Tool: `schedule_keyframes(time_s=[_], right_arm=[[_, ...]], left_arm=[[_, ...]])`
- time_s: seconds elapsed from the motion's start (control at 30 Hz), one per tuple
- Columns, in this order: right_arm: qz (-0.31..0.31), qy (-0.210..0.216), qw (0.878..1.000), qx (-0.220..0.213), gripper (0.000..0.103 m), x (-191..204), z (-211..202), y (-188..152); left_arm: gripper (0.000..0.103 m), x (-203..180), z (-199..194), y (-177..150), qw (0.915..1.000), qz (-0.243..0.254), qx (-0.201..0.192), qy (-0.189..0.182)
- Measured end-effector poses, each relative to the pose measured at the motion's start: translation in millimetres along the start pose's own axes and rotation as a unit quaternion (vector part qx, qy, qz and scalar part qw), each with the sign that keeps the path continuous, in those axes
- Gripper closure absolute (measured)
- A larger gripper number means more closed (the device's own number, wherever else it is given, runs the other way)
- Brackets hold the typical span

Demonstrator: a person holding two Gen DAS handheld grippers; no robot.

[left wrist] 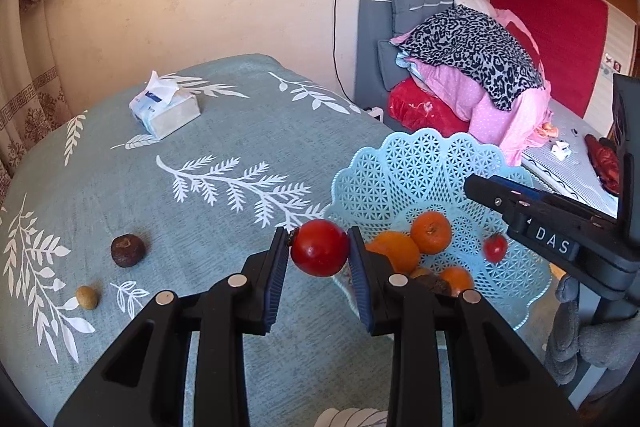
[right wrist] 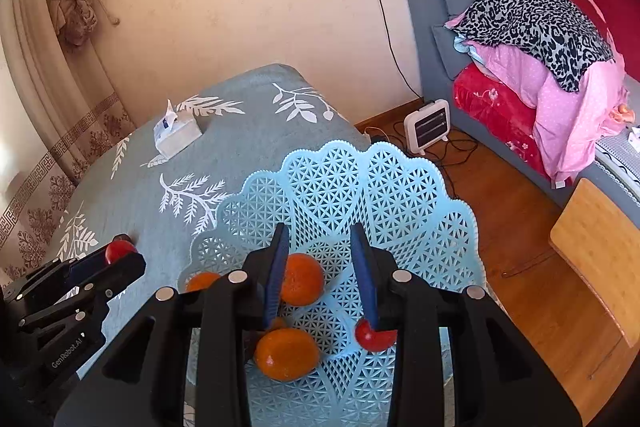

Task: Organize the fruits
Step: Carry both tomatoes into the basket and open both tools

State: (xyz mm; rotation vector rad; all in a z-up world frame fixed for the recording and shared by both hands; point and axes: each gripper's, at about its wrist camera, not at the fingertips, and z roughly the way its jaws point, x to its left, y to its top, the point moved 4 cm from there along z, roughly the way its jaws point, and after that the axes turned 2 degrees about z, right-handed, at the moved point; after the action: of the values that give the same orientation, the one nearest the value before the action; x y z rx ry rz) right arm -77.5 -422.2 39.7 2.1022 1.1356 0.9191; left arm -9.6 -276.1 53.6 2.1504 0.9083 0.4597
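Note:
My left gripper (left wrist: 319, 253) is shut on a red round fruit (left wrist: 320, 253) and holds it above the table, just left of the light blue lattice basket (left wrist: 424, 163). The basket holds several oranges (left wrist: 431, 231), a small red fruit (left wrist: 495, 247) and a brown fruit. My right gripper (right wrist: 322, 267) is open and empty above the basket (right wrist: 380, 187), over an orange (right wrist: 302, 279) and beside a small red fruit (right wrist: 374, 339). The left gripper with its red fruit (right wrist: 119, 250) shows at the left of the right wrist view.
A dark brown fruit (left wrist: 128, 250) and a small olive-green fruit (left wrist: 87, 297) lie on the blue leaf-print cloth (left wrist: 224, 131). A tissue pack (left wrist: 164, 109) sits at the far side. Beyond the table are a bed with bedding (right wrist: 532, 67), a small heater (right wrist: 427, 125) and a wooden board (right wrist: 596, 251).

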Motion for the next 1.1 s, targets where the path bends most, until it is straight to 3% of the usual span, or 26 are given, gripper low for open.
schedule_keyframes(time_s=[0.6, 0.63, 0.7, 1.1], right_arm=[[-0.004, -0.024, 0.999, -0.032, 0.07, -7.5, -8.4, 6.9], [-0.002, -0.024, 0.999, -0.032, 0.07, -8.4, -8.2, 6.9], [0.0, -0.025, 0.999, -0.033, 0.07, -8.9, -8.4, 7.3], [-0.004, -0.025, 0.999, -0.032, 0.07, -4.1, -8.9, 5.5]], left_arm=[[0.071, -45.4, 36.9, 21.4, 0.9987, 0.038, 0.001, -0.032], [0.07, -45.9, 37.5, 21.4, 0.9988, 0.038, 0.002, -0.032], [0.057, -45.9, 37.2, 21.5, 0.9989, 0.039, -0.001, -0.028], [0.042, -40.0, 23.2, 20.8, 0.9981, 0.052, -0.029, 0.012]])
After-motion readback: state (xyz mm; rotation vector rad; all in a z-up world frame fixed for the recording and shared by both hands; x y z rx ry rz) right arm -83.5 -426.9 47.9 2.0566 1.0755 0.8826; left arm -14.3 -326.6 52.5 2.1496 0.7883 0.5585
